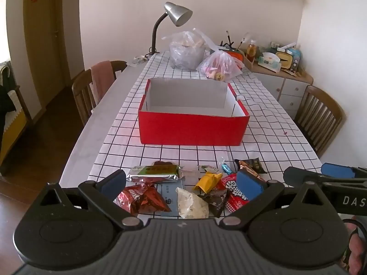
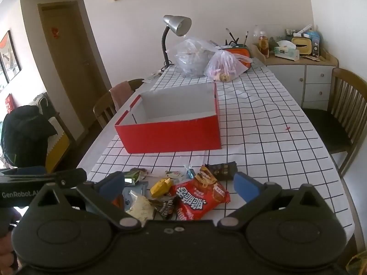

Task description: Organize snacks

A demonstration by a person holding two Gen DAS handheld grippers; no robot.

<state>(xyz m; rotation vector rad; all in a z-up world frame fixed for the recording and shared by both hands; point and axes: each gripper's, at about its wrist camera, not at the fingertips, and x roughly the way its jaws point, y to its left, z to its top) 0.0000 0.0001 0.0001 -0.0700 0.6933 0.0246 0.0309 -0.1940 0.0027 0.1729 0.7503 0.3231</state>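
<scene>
Left wrist view: left gripper (image 1: 182,186), black with blue pads, jaws spread fully wide, nothing gripped. It hangs tilted down over a loose pile of snack packets at the near end of the table. Between and below the fingers lie a crumpled dark-red foil packet (image 1: 141,198), a white triangular packet (image 1: 191,204), a yellow wrapped snack (image 1: 207,180), a silver-and-green foil bar (image 1: 154,173) and a red printed snack bag (image 1: 232,192); none is touched by the pads. Beyond the pile, apart from it, stands an open red cardboard box with white interior (image 1: 192,129) on the white black-grid tablecloth (image 1: 263,153). The right gripper (image 1: 320,175) enters from the right edge, just beside the pile. At the far end of the table: a silver gooseneck desk lamp (image 1: 177,15) and two clear plastic bags (image 1: 187,52).

Right wrist view: right gripper (image 2: 180,184), jaws likewise wide apart, empty. The red printed snack bag (image 2: 199,198) lies between its fingers, uncontacted; yellow wrapped snack (image 2: 161,186) and white triangular packet (image 2: 140,207) to its left; a dark rectangular packet (image 2: 222,170) just behind. Red box (image 2: 170,136) further back, left of centre. A wooden slat-back chair (image 2: 344,105) stands at the table's right side.
</scene>
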